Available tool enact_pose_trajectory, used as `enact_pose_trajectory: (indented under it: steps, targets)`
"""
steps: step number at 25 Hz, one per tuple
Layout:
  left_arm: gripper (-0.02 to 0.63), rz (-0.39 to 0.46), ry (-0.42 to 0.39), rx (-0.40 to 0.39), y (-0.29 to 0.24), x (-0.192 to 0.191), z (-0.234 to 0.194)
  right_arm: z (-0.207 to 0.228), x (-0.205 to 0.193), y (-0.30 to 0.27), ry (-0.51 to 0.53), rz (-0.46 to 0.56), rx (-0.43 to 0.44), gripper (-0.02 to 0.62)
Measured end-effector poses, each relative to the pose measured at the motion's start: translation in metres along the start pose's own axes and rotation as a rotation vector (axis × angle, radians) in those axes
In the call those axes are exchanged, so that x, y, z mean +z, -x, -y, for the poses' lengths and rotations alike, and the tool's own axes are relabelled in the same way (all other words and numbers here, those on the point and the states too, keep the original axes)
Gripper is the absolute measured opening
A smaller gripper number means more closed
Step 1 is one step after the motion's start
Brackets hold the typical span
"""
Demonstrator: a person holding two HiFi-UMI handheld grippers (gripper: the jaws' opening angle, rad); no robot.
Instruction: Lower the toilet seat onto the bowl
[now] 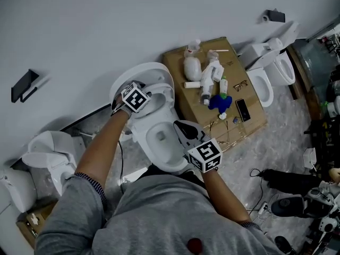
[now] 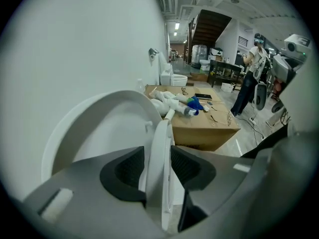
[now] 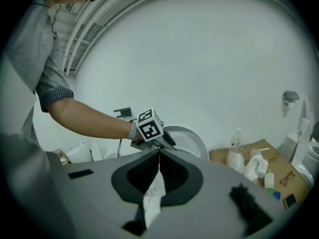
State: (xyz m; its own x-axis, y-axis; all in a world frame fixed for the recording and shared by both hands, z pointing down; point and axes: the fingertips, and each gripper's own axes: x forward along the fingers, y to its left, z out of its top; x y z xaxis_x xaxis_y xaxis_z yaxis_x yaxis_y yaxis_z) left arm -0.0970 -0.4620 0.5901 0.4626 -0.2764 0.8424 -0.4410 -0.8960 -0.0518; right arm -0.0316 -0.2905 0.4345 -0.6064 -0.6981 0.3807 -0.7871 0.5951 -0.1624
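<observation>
Left claw [image 2: 157, 151]: jaws apart, astride the rim of the upright toilet seat [image 2: 160, 183], which stands just before the raised lid [image 2: 94, 133]. Right claw [image 3: 159, 156]: clamped on a white paper scrap [image 3: 152, 199]. Risk: tipped forward without a firm clamp, the seat may slip and slam onto the bowl [image 1: 154, 154].

Two grippers: left gripper [image 2: 158, 158], right gripper [image 3: 158, 176]. One tissue [image 3: 151, 199], one box [image 1: 195, 109], one phone [image 1: 243, 109], two wall brackets [image 1: 24, 85] [image 1: 274, 16], at least three toilets [image 1: 159, 138] [image 1: 261, 86] [image 1: 50, 150].
</observation>
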Motion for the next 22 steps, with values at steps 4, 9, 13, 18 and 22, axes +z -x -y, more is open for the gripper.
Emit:
enact_pose_trajectory:
  steps: [4,9,13,18,22]
  targets:
    - [0.175,-0.038,-0.004,-0.031,-0.009,-0.006,0.002,0.003,0.000,-0.001,0.004,-0.006,-0.012,0.015]
    - [0.131,-0.055,-0.021,-0.027,-0.016,-0.008,0.005,0.009,0.003,-0.006,0.013,-0.007,-0.013,0.015]
    - [0.097,-0.060,-0.033,-0.026,-0.014,-0.008,0.004,0.012,0.008,-0.014,0.021,-0.008,-0.010,0.015]
    - [0.095,-0.053,-0.037,-0.034,-0.014,-0.007,0.012,0.016,0.010,-0.022,0.032,-0.016,-0.012,0.015]
    - [0.095,-0.047,-0.039,-0.030,-0.013,-0.006,0.017,0.018,0.011,-0.023,0.029,-0.011,-0.013,0.015]
